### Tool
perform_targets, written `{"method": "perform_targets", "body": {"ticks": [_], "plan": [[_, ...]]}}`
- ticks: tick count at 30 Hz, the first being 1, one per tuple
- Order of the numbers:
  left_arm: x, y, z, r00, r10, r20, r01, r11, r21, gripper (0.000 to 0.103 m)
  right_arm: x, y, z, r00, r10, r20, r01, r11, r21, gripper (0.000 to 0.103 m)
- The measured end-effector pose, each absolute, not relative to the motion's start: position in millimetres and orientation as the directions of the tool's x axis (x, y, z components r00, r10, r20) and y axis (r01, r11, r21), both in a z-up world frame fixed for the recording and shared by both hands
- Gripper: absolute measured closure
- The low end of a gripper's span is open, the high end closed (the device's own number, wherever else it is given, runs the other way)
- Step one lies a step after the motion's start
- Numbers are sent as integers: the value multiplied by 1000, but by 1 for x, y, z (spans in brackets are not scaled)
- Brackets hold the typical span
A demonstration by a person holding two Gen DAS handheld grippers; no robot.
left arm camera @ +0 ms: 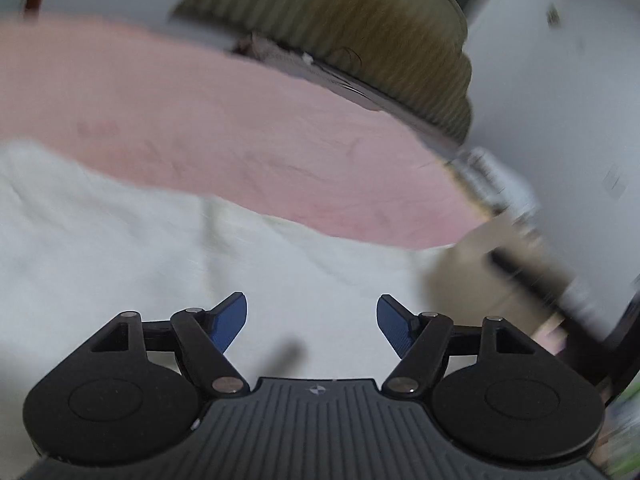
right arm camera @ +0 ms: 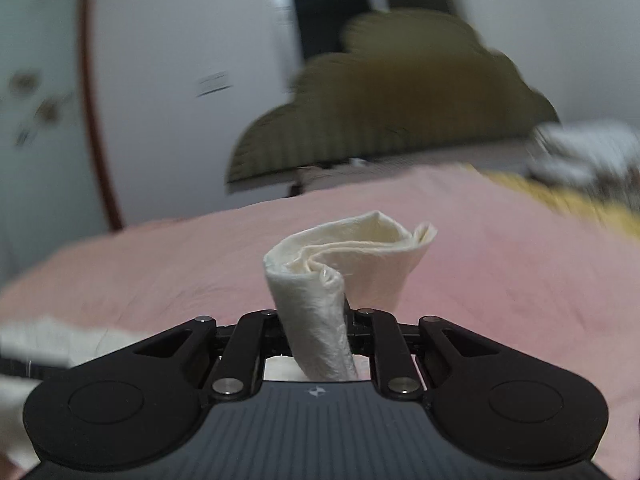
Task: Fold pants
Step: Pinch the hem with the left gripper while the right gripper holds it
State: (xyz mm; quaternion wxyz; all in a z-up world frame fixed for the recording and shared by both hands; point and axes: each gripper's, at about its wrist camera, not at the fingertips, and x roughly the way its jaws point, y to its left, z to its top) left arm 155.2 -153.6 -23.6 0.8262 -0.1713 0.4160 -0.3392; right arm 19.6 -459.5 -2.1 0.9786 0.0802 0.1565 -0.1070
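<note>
The white pants [left arm camera: 168,248] lie spread over a pink bedsheet [left arm camera: 200,128] and fill the lower part of the left wrist view. My left gripper [left arm camera: 312,322] is open above the white fabric, its blue pads [left arm camera: 228,322] apart and empty. My right gripper [right arm camera: 316,320] is shut on a bunched fold of the white pants [right arm camera: 348,256], which stands up above the closed fingers. More white fabric [right arm camera: 48,336] trails at the lower left of the right wrist view. Both views are motion-blurred.
The pink bedsheet [right arm camera: 500,280] covers a bed. An olive ribbed headboard [right arm camera: 400,112] stands behind it, also in the left wrist view [left arm camera: 360,36]. A yellow and white heap [right arm camera: 576,168] lies at the bed's far right. White walls surround the bed.
</note>
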Motion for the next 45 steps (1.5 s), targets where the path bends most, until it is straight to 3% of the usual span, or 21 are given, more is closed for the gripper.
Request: {"method": "perform_targets", "body": {"ticks": [3, 7, 12, 14, 16, 17, 19, 23, 27, 29, 34, 39, 41, 43, 45], "plan": [[175, -155, -33, 277, -846, -456, 306, 528, -793, 27, 27, -420, -3, 938, -134, -320, 150, 988, 27, 88], [187, -169, -40, 188, -927, -324, 223, 362, -905, 13, 28, -393, -8, 939, -57, -338, 76, 996, 42, 88], [200, -183, -53, 179, -923, -341, 132, 366, -921, 11, 26, -372, -3, 944, 15, -329, 14, 996, 87, 88], [206, -181, -55, 198, -912, -359, 119, 386, -915, 19, 27, -360, 0, 943, 35, -331, -19, 999, 50, 88], [214, -170, -53, 233, -885, -404, 131, 440, -888, 48, 27, -344, 0, 941, 53, -335, -59, 998, -7, 88], [216, -164, -50, 253, -866, -432, 140, 475, -869, 55, 29, -336, 0, 939, 63, -338, -77, 997, -28, 88], [220, -152, -43, 285, -824, -489, 168, 545, -821, 81, 33, -320, -2, 933, 88, -349, -114, 992, -54, 88], [219, -130, -18, 359, -694, -624, 305, 719, -624, 95, 46, -289, -2, 915, 167, -368, -208, 975, -74, 88], [201, -117, 10, 510, -529, -679, 463, 834, -301, 94, 64, -250, -4, 891, 252, -377, -312, 944, -109, 88], [197, -108, 12, 563, -466, -683, 469, 860, -201, 94, 74, -228, -7, 881, 267, -389, -349, 924, -155, 87], [210, -87, -1, 590, -410, -695, 424, 890, -166, 90, 89, -185, -21, 866, 271, -420, -406, 872, -275, 87], [200, -78, -15, 640, -388, -663, 438, 893, -100, 86, 101, -175, -28, 851, 277, -447, -426, 861, -277, 86], [199, -84, -24, 658, -344, -670, 439, 898, -31, 75, 106, -170, -33, 823, 272, -499, -446, 853, -271, 68], [195, -85, -31, 689, -282, -667, 417, 908, 47, 49, 102, -169, -33, 808, 266, -525, -461, 841, -283, 62], [187, -79, -29, 748, -217, -627, 373, 919, 128, 36, 90, -172, -27, 782, 310, -541, -511, 817, -270, 61]]}}
